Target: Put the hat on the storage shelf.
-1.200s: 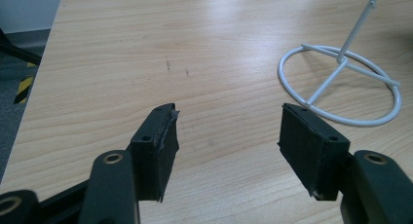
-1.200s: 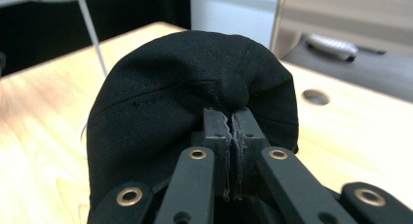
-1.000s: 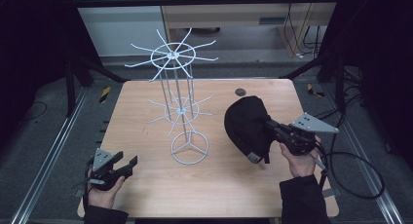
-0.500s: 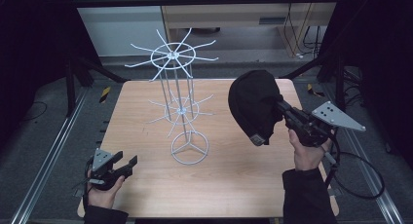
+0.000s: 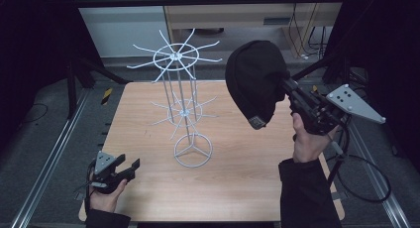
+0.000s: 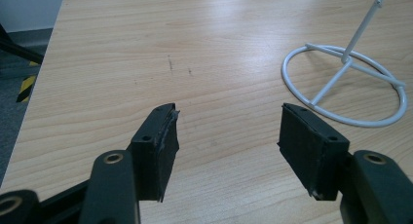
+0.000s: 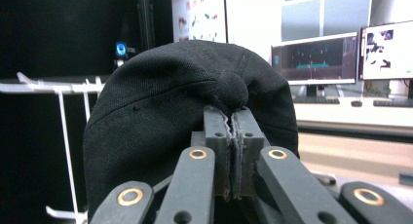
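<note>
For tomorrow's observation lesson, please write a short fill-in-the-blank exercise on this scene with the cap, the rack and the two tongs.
1. The right tongs are shut on a black ____.
2. The left tongs are ____ and hold nothing.
3. The white wire rack stands on a wooden ____.
4. The cap is held ____ the table, not on it.

Missing words: cap; open; table; above

Light wooden table (image 5: 233, 178), rounded corners, faint dark scuff marks on the top. White wire display stand (image 5: 184, 94) upright near the middle, its ring base (image 5: 192, 151) flat on the wood, spoked arms above. Left gripper (image 5: 113, 169) at the near-left corner, contact unclear.
</note>
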